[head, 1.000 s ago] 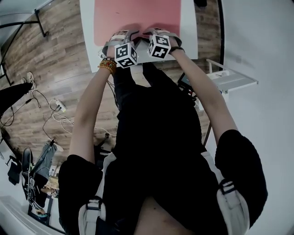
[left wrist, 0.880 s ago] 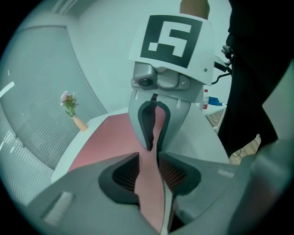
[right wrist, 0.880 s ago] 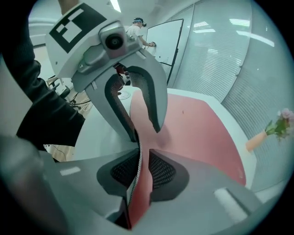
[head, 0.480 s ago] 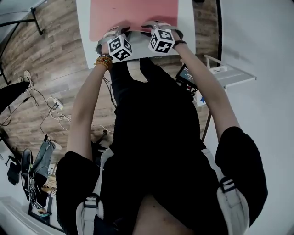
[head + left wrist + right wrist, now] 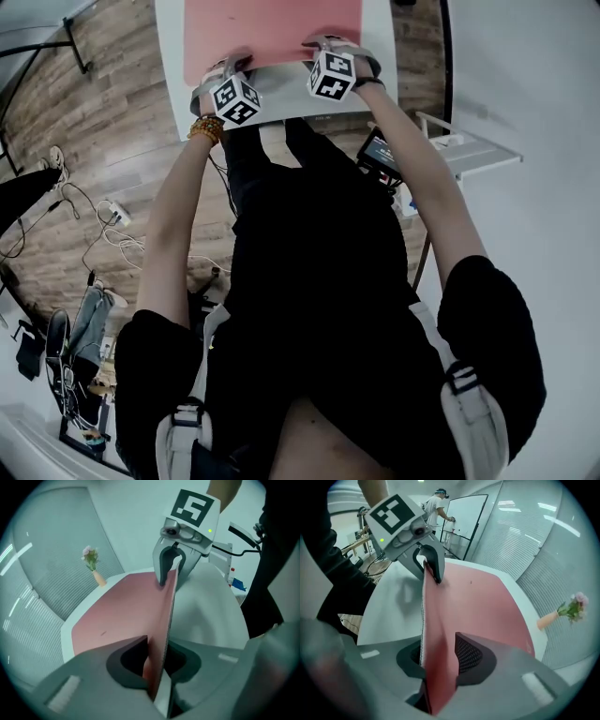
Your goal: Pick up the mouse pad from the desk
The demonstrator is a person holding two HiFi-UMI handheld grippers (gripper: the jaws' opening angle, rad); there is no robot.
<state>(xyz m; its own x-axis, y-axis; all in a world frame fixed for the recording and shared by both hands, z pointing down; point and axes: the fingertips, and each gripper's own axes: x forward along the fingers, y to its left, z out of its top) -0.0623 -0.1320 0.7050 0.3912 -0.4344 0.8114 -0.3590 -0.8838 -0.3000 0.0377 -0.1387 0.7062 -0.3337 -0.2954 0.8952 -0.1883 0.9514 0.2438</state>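
mouse pad: salmon pink, pale stitched edge. desk: white. floor, left of frame: brown wood-grain planks. bracelet: orange beads. person's top: black. flowers, right edge: pink.

Left tool clamped, left arm outstretched.

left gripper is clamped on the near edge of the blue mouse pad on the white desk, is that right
Not quite: the mouse pad is pink, not blue. The left gripper view shows this plainly. The rest holds: the left gripper is clamped on the pad's near edge, and the desk is white.
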